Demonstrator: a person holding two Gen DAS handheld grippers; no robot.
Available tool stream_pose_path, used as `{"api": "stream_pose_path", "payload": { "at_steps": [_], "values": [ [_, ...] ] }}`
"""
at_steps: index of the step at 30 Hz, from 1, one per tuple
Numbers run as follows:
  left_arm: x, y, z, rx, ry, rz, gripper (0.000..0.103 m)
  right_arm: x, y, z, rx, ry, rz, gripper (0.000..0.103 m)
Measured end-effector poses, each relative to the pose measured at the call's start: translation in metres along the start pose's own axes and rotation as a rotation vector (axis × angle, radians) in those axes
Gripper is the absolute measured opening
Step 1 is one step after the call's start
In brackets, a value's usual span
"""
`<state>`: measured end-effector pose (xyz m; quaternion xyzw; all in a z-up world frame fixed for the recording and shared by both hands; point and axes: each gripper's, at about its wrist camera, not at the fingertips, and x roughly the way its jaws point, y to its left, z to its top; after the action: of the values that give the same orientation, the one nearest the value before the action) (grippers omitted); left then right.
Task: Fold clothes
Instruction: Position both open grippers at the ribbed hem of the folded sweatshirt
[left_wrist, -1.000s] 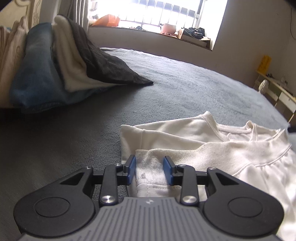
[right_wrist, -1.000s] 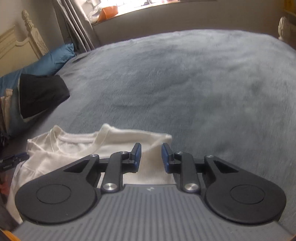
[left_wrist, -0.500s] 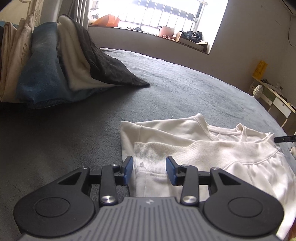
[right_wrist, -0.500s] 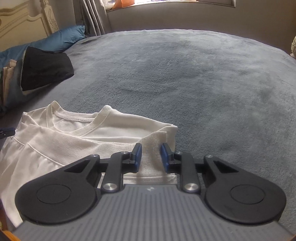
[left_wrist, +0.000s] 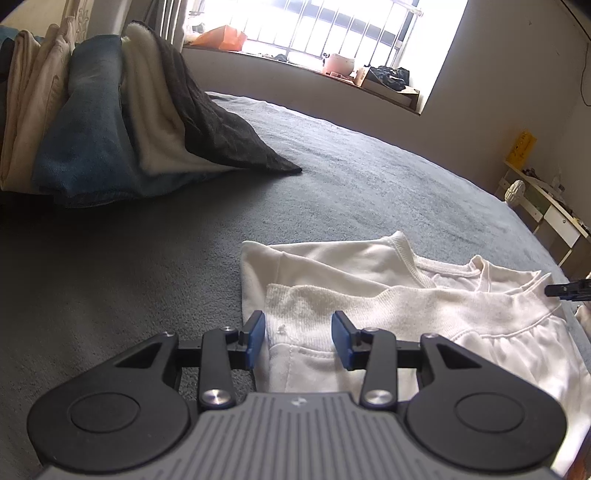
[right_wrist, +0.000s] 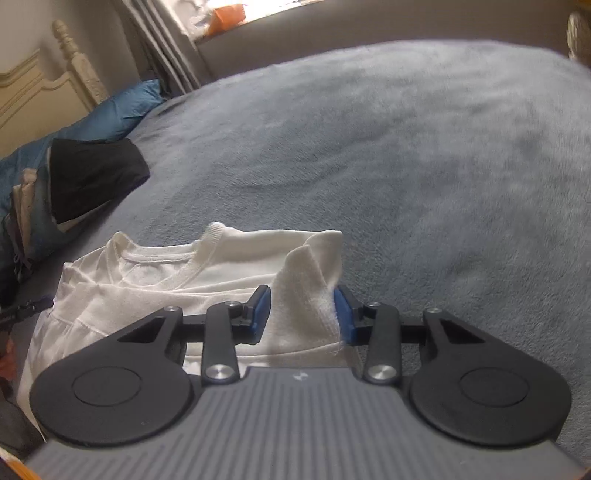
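Note:
A white sweatshirt (left_wrist: 388, 295) lies partly folded on the grey bed cover, neckline up. My left gripper (left_wrist: 298, 332) is open, its blue pads on either side of the garment's left folded corner, which lies flat. My right gripper (right_wrist: 302, 308) is open over the garment's right corner (right_wrist: 310, 280); a raised fold of white cloth stands between the pads and touches the right one. The sweatshirt also shows in the right wrist view (right_wrist: 184, 280). The tip of the right gripper (left_wrist: 569, 290) shows at the right edge of the left wrist view.
A leaning pile of folded clothes, beige, blue, white and black (left_wrist: 122, 122), stands at the head of the bed, also in the right wrist view (right_wrist: 74, 177). A window sill with clutter (left_wrist: 351, 66) lies beyond. A white side table (left_wrist: 546, 210) stands right of the bed.
Both grippers have opened wider. The left has drawn back slightly from the flat corner. The right corner of the sweatshirt now stands up in a fold between the right gripper's pads.

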<state>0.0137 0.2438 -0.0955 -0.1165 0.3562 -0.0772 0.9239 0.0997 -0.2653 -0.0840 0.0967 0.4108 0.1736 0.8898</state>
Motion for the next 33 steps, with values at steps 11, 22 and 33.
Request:
{"api": "stream_pose_path", "payload": {
  "at_steps": [11,22,33],
  "values": [
    [0.0,0.0,-0.001,0.008,-0.007,-0.006,0.042,-0.013,0.041,-0.014,-0.268,-0.019,-0.059,0.035],
    [0.002,-0.005,0.002,0.075,-0.026,-0.008,0.044,-0.004,0.046,-0.017,-0.3,0.003,-0.085,0.005],
    [0.026,-0.003,0.012,0.075,0.046,-0.003,0.051,0.0,0.049,-0.016,-0.286,0.014,-0.095,0.006]
  ]
}}
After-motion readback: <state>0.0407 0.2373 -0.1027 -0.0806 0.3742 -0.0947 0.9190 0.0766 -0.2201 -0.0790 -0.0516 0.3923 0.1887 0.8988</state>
